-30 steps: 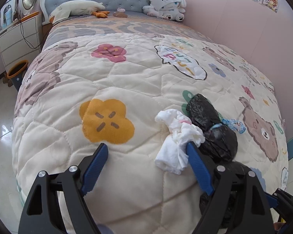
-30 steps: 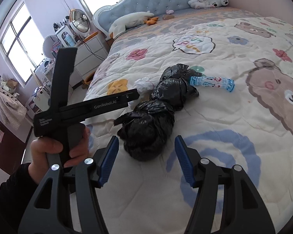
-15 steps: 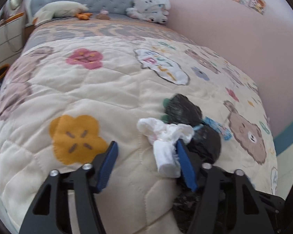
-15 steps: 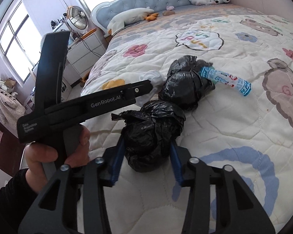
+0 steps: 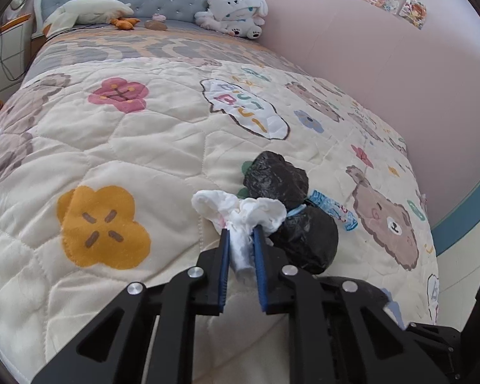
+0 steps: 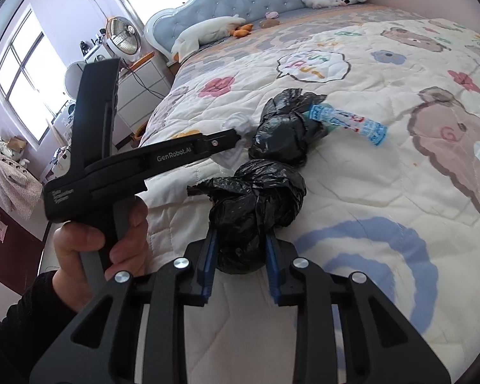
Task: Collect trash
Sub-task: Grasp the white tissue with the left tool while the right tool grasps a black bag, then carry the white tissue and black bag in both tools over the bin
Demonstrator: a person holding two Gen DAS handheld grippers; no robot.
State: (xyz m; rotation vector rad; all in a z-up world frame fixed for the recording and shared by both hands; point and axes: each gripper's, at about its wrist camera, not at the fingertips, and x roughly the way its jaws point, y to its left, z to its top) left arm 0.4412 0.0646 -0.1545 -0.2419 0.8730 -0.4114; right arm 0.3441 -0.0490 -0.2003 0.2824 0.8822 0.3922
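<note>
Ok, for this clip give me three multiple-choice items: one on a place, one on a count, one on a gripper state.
1. Where does the blue wrapper lie?
A. on the floor
B. on the quilt beside a black bag
C. on the pillow

2. How many black bags show in the right wrist view?
A. one
B. two
C. four

3. What does the left gripper hold?
A. nothing
B. the wrapper
C. white tissue

Answers: B, it rests against the far black bag; B, that bag plus the near black bag in the right gripper; C, the fingers pinch it.
</note>
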